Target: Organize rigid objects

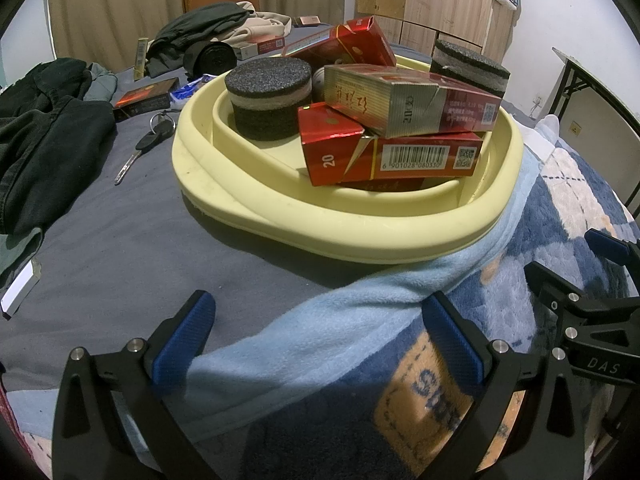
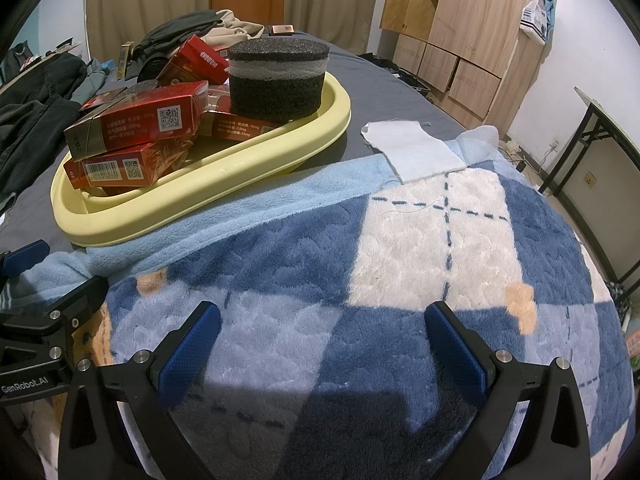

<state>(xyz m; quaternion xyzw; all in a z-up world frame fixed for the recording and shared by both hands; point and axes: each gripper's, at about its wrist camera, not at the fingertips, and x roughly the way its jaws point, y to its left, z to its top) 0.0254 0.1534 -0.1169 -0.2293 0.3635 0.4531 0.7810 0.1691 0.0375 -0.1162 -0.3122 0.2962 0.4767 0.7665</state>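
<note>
beige curtains (image 1: 120, 4), wooden wardrobe (image 2: 472, 28), white wall (image 2: 592, 72), folding table (image 2: 600, 128).

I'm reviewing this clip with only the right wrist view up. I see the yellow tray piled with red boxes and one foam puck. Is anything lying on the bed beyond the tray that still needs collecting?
Observer: Yes. A key lies on the grey sheet left of the yellow tray, outside it.
Operator: Only one foam puck in the tray?
Observer: No, the left wrist view shows two: a round foam puck at the tray's left and another foam puck at its far right.
Operator: Are the left tongs holding anything?
Observer: No. The left tongs are open and empty above the blue blanket.
</note>
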